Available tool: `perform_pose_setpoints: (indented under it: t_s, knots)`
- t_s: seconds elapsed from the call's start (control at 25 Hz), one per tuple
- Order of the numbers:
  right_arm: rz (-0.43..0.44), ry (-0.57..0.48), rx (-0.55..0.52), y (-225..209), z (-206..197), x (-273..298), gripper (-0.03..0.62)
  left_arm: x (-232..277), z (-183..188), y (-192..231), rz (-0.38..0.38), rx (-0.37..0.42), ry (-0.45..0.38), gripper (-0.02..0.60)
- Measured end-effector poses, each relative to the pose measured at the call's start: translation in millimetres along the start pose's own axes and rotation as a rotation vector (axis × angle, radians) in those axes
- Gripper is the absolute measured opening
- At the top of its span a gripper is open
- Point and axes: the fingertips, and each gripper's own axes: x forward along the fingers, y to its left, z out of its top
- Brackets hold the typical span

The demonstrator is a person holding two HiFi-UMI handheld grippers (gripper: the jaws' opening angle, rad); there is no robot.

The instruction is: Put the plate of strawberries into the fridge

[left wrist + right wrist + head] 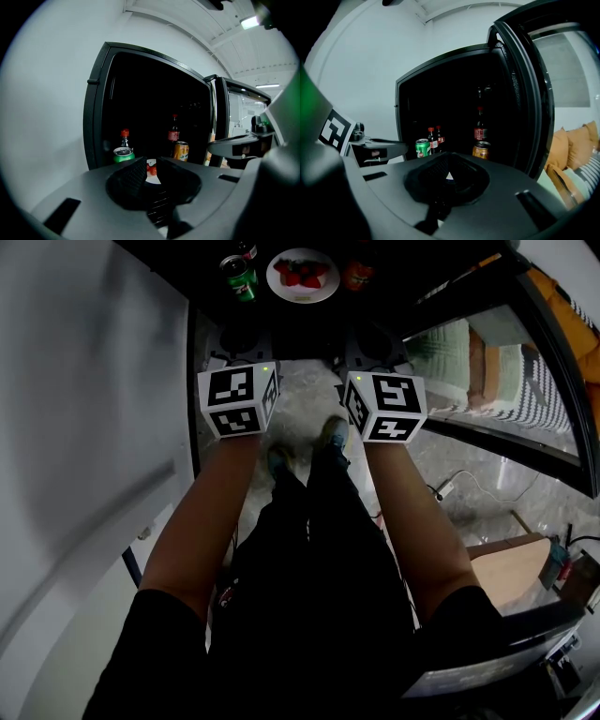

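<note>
Left hand-held gripper (152,165): jaws narrowly apart, nothing between them. Right hand-held gripper (449,171): jaws all but closed, empty. Both were just outside the open fridge (93,117). The round white plate (302,296), with red strawberries (305,274) piled mid-plate, stood inside the fridge between a green can (239,279) and an orange can (356,276).

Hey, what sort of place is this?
Likely a home living room or lounge: an open fridge with drinks such as a green can, orange sofa cushions beside it, and a stone floor.
</note>
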Motion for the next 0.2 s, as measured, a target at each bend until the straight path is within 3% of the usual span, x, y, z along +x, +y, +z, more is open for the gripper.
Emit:
perform_pose_setpoints:
  t_s: [0.2]
  knots:
    - [0.008, -0.01, -0.008, 1.8, 4.7, 1.7, 0.006, 1.3, 0.4, 0.5, -0.012, 0.004, 0.001, 0.049]
